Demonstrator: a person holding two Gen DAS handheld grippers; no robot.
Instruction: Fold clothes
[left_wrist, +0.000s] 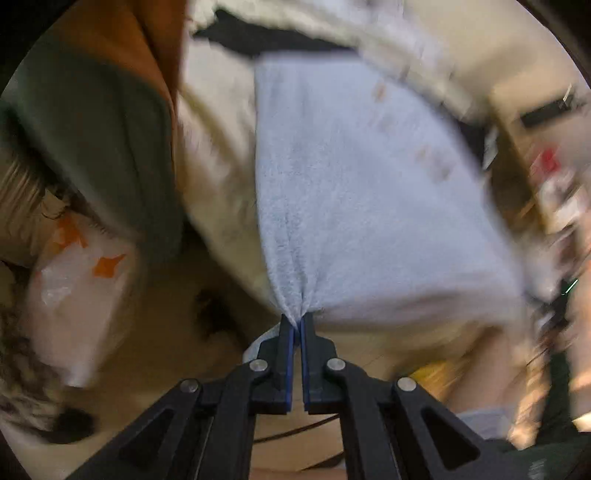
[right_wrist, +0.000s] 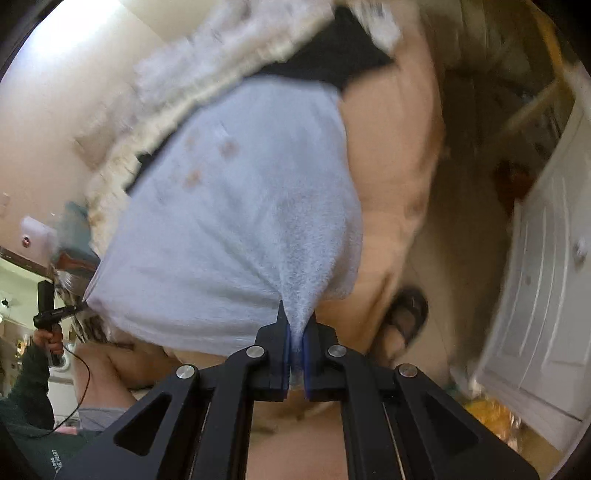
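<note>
Here, a corner of the pale blue towel (left_wrist: 354, 192) is being pinched between the blue-padded fingers of the left gripper (left_wrist: 297, 325), whose jaws are pressed together on the cloth. From that pinch the towel is fanning out ahead of the fingers, upward and to the right in the left wrist view, with creases gathered at the tips. Faint reddish marks are being shown near its far right edge. A cream-coloured surface (left_wrist: 218, 155) is lying behind the towel, and a green cushion (left_wrist: 107, 147) is seen to the left of it, well apart from the towel. A clear plastic bag with orange shapes (left_wrist: 77, 280) is lying lower left.

Another corner of the same towel (right_wrist: 236, 206) is being gripped by the right gripper (right_wrist: 297, 325), its jaws likewise closed on a bunched fold. The cloth is spreading up and to the left of these fingers, and its opposite lower corner is being held at the far left of the right wrist view by the left gripper (right_wrist: 79, 306), which is being carried in a hand (right_wrist: 51, 338). A fluffy whitish fabric (right_wrist: 192, 96) and a black item (right_wrist: 332, 55) are lying beyond the towel's far edge. A white panelled door (right_wrist: 546, 295) is standing to the right. Both views are blurred.
</note>
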